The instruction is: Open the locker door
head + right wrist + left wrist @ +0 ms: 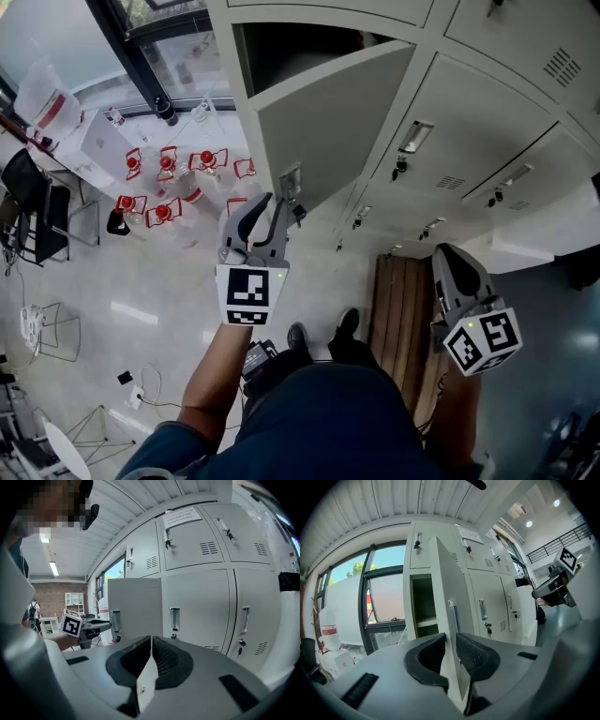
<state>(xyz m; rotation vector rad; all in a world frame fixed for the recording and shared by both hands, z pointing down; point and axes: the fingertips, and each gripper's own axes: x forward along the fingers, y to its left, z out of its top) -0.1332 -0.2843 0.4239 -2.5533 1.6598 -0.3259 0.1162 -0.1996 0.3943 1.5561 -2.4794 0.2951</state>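
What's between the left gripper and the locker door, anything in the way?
Nothing lies between them. The left gripper view shows the left gripper shut on the open locker door itself, with the door's free edge running between the pads.

The grey metal locker door [328, 122] stands swung roughly halfway open.

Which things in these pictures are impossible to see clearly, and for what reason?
- Inside of the open locker compartment: in the head view it is dark and partly behind the grey metal locker door.
- Print on the white paper notice: in the right gripper view it is too small to read.
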